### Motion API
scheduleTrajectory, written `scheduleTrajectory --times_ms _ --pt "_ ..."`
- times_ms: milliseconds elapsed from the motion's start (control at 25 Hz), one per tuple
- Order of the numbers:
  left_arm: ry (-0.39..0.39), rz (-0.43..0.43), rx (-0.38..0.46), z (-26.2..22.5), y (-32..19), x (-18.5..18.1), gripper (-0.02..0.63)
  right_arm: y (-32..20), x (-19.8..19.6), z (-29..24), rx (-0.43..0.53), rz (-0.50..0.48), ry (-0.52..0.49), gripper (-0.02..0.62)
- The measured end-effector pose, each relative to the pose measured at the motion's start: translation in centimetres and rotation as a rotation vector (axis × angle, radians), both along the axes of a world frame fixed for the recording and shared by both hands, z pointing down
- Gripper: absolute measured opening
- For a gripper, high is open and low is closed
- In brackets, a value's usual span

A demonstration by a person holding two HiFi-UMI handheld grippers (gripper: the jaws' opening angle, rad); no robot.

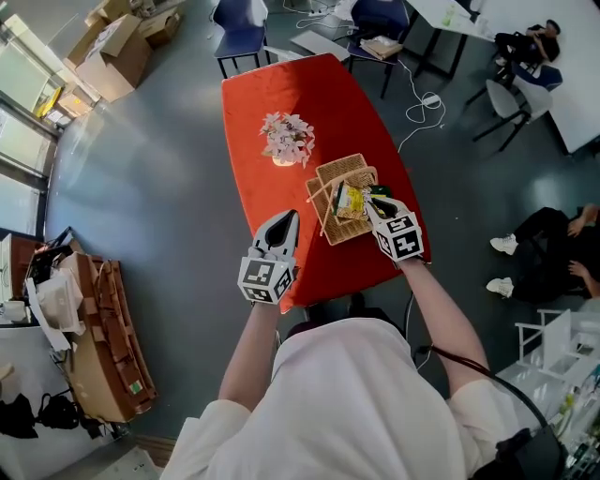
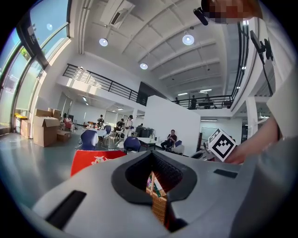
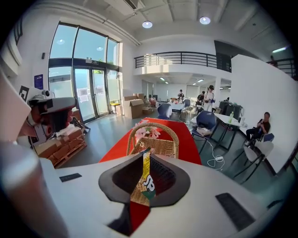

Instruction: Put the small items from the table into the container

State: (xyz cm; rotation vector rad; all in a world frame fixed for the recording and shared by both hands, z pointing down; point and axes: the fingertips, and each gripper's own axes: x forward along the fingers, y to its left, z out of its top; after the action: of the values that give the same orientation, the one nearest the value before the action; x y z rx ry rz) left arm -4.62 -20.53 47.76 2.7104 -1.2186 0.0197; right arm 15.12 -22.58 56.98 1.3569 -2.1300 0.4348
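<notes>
Jaws on the right gripper point(image 3: 142, 187) are pinched together on a thin yellow packet point(image 3: 145, 168), which stands edge-on between them with dark lettering on its side. From the head view, that gripper point(image 1: 377, 204) sits at the right side of the wicker basket point(image 1: 327, 174), and the packet point(image 1: 352, 200) shows at its tip, over the basket's opening and off the cloth. In the right gripper view the basket point(image 3: 161, 147) lies just beyond the packet, its arched handle upright.

The left gripper point(image 1: 288, 219) hangs near the front edge of the table point(image 1: 281, 89), well to the left of the basket and apart from it. Its jaws are drawn together with nothing between them; in the left gripper view only a narrow slit remains at the left gripper point(image 2: 156, 188), and through it shows a strip of the basket point(image 2: 159, 207) with something printed in green and white poking above its rim.

The table wears a red cloth. Farther along it, past the basket, stands a small bunch of pale pink flowers point(image 1: 288, 138). Blue chairs point(image 1: 239, 28) stand at the far end, and cardboard boxes point(image 1: 117, 52) lie on the grey floor off to the left.
</notes>
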Motion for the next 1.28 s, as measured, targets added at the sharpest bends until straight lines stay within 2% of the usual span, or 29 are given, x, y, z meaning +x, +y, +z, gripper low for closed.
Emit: scheduleTrajectory --times_ms 240,440,680,880,1280 --pt "0.003 0.097 0.006 -0.2 3.5 -0.1 0.006 4.6 -0.5 -2.4 0.076 0.084 -0.027 0.014" --pt "-0.009 0.145 0.012 0.2 5.6 0.3 0.006 7.2 -0.6 -4.7 0.168 0.145 -0.085 0.012" --pt "-0.004 0.138 0.007 0.2 8.4 1.0 0.006 11.0 -2.0 -6.3 0.206 0.089 -0.105 0.012" --pt "-0.004 0.126 0.017 -0.3 12.0 2.5 0.006 14.6 -1.7 -7.6 0.234 0.049 -0.123 0.012" --pt "0.004 0.023 0.010 -1.3 23.8 4.1 0.006 25.2 -0.6 -9.4 0.265 -0.048 -0.152 0.012"
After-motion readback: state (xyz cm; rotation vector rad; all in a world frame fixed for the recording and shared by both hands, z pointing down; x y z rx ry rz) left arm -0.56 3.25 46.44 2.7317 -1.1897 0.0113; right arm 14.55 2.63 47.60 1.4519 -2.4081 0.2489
